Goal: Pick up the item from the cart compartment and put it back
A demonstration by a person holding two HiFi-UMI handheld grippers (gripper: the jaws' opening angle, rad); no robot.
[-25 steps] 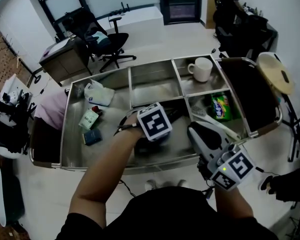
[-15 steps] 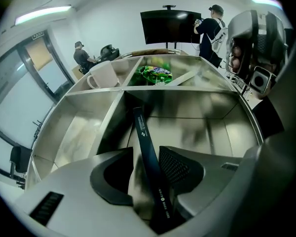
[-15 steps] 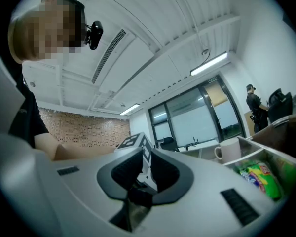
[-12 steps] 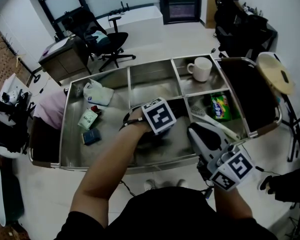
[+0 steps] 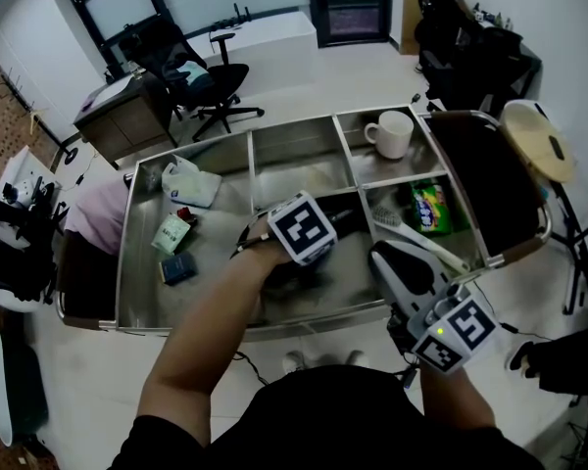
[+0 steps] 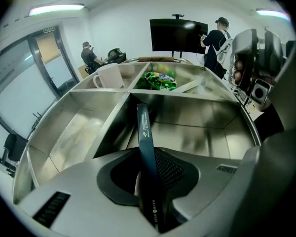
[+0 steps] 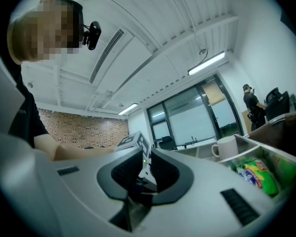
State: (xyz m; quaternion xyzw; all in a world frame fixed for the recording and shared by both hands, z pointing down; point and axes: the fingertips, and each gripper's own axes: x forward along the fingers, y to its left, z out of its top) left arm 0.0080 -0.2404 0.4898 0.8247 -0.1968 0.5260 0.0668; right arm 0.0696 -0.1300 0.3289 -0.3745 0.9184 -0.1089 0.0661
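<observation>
The steel cart (image 5: pixel 124 262) has several open compartments. My left gripper (image 5: pixel 323 233) reaches into the middle front one, under its marker cube. In the left gripper view a thin dark blue flat box (image 6: pixel 143 132) stands on edge between the jaws of the left gripper (image 6: pixel 149 174). The jaws are closing on it and the pads touch its sides. My right gripper (image 5: pixel 400 265) hovers at the cart's front right edge. In its own view the right gripper (image 7: pixel 139 176) stands slightly apart with nothing between the jaws.
A white mug (image 5: pixel 396 133) sits in the far right compartment, with a green snack packet (image 5: pixel 430 207) and a white utensil (image 5: pixel 416 238) in the one in front. A white bag (image 5: pixel 191 181) and small packs (image 5: pixel 174 233) lie at the left. An office chair (image 5: pixel 191 71) stands behind.
My left gripper has shifted slightly within the middle compartment, its cube tilting. The right gripper has stayed put.
</observation>
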